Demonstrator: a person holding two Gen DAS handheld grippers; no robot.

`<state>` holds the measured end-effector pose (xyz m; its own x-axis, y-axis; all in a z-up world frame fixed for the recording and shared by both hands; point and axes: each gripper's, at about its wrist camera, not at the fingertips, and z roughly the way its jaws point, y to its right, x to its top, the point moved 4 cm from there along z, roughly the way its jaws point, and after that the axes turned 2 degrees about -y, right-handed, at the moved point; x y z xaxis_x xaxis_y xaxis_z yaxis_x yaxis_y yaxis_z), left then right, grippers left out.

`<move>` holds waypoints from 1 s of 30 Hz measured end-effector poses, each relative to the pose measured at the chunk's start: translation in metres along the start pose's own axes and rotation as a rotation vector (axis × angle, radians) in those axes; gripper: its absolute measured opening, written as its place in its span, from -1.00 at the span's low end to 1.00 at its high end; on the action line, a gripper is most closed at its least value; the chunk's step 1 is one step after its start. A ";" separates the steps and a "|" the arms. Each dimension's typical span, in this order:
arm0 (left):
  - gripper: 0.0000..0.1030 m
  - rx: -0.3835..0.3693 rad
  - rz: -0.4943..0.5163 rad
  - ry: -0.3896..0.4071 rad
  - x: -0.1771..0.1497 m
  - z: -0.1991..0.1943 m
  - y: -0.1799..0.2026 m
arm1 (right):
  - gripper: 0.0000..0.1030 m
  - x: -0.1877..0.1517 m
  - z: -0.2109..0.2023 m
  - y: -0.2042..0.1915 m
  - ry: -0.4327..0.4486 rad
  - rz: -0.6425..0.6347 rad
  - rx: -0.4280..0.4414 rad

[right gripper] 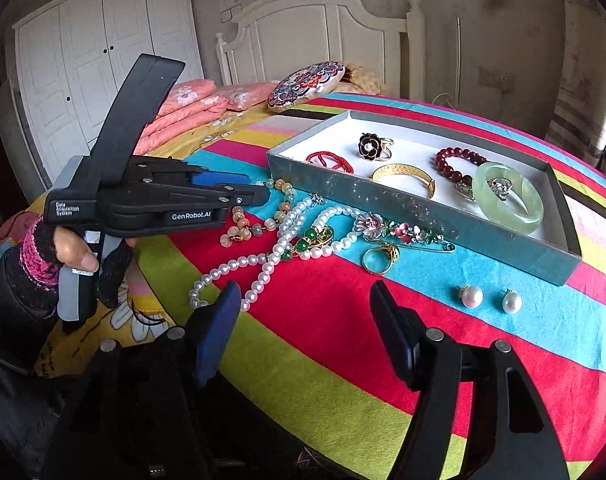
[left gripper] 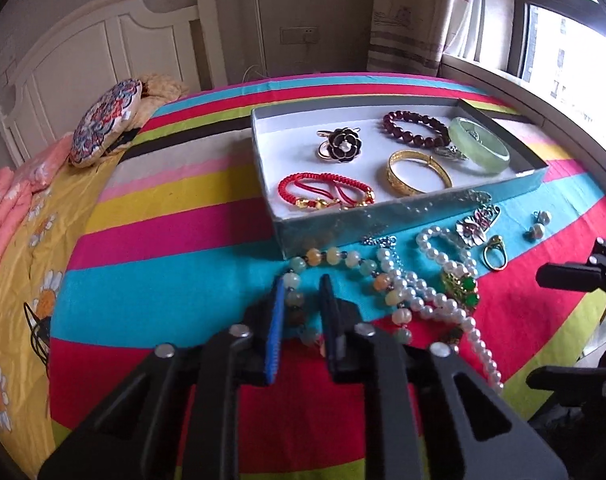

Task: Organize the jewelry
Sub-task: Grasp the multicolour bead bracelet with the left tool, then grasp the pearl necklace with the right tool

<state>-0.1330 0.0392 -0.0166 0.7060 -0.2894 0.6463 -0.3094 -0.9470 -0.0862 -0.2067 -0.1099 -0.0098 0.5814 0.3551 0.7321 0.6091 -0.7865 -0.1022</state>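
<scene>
A silver jewelry box (left gripper: pixel 383 216) (right gripper: pixel 403 208) with a white inside holds a red cord bracelet (left gripper: pixel 323 190), a black flower ring (left gripper: pixel 343 145), a gold bangle (left gripper: pixel 417 172), a dark red bead bracelet (left gripper: pixel 415 128) and a green jade bangle (left gripper: pixel 479 144) (right gripper: pixel 507 196). In front of it lie a stone bead bracelet (left gripper: pixel 343 258) (right gripper: pixel 255 216), a pearl necklace (left gripper: pixel 443 276) (right gripper: pixel 263 264), a flower brooch (right gripper: pixel 391 228), a gold ring (right gripper: pixel 379 258) and two pearl earrings (right gripper: pixel 489 298). My left gripper (left gripper: pixel 303 284) is partly open, its jaws straddling the stone bead bracelet. My right gripper (right gripper: pixel 303 296) is open and empty above the bedspread.
Everything lies on a striped bedspread (left gripper: pixel 183 216) (right gripper: pixel 323 340). A patterned round cushion (left gripper: pixel 103 124) (right gripper: pixel 303 84) and pink pillows (right gripper: pixel 199 100) sit near the white headboard. A window (left gripper: pixel 575 40) is at the right.
</scene>
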 end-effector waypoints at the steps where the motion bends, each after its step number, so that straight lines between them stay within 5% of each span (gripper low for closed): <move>1: -0.82 0.034 0.027 0.010 -0.001 0.000 0.001 | 0.27 0.001 0.001 -0.001 -0.001 0.000 0.006; 9: -0.82 -0.021 -0.141 0.088 -0.004 -0.022 -0.038 | 0.03 0.005 0.022 -0.009 -0.064 0.004 0.076; 18: -0.80 -0.016 -0.193 0.038 -0.018 -0.011 -0.056 | -0.15 0.017 0.039 -0.027 -0.094 -0.035 0.078; 21: -0.68 -0.023 -0.193 0.047 -0.018 -0.010 -0.053 | -0.34 0.023 0.045 -0.032 -0.092 -0.055 0.044; 24: -0.52 -0.022 -0.166 0.052 -0.018 -0.009 -0.047 | -0.77 0.021 0.048 -0.038 -0.083 -0.110 -0.019; 26: -0.51 -0.001 -0.138 0.058 -0.018 -0.008 -0.043 | -0.79 0.018 0.046 -0.038 -0.070 -0.120 -0.014; 30: -0.82 0.020 -0.122 0.079 -0.020 -0.009 -0.041 | -0.82 0.018 0.038 -0.028 -0.029 -0.091 -0.037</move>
<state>-0.1400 0.0849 -0.0189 0.6849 -0.1605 0.7107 -0.2110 -0.9773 -0.0174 -0.1929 -0.0630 -0.0195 0.5402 0.4400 0.7174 0.6398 -0.7685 -0.0104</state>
